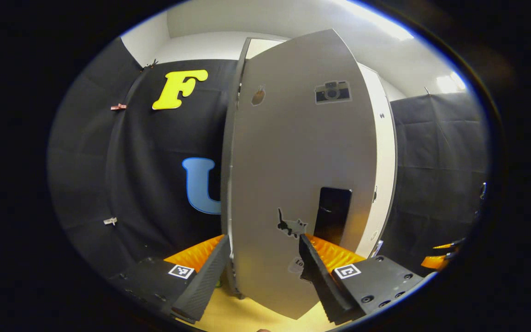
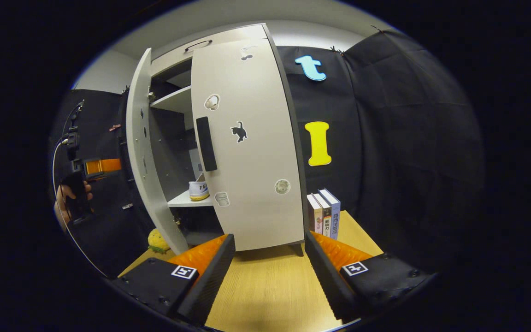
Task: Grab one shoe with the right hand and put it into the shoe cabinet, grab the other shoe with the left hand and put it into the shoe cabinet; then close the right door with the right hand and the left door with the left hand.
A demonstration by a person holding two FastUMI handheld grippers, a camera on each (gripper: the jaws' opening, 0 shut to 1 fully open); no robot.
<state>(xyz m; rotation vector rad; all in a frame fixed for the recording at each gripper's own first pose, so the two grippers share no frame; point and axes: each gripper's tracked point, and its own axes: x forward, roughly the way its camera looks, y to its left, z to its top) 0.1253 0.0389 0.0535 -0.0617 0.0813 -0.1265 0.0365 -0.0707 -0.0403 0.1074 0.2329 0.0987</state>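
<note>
The shoe cabinet's left door [image 1: 293,175] stands ajar right in front of my left gripper [image 1: 263,258], which is open with a finger on either side of the door's lower part, not pressing it. The door's black handle [image 1: 332,214] is just above the right finger. In the right gripper view the right door [image 2: 247,152] looks shut or nearly so, the left door [image 2: 138,152] stands open, and a white shoe with a yellow sole [image 2: 198,190] rests on a shelf inside. My right gripper [image 2: 268,258] is open and empty, a little back from the cabinet above the wooden table [image 2: 270,286].
Three upright books [image 2: 323,212] stand on the table right of the cabinet. A yellow plush toy [image 2: 157,240] lies by the cabinet's left foot. A hand holding the left gripper [image 2: 79,184] is at the far left. Black cloth walls close in on both sides.
</note>
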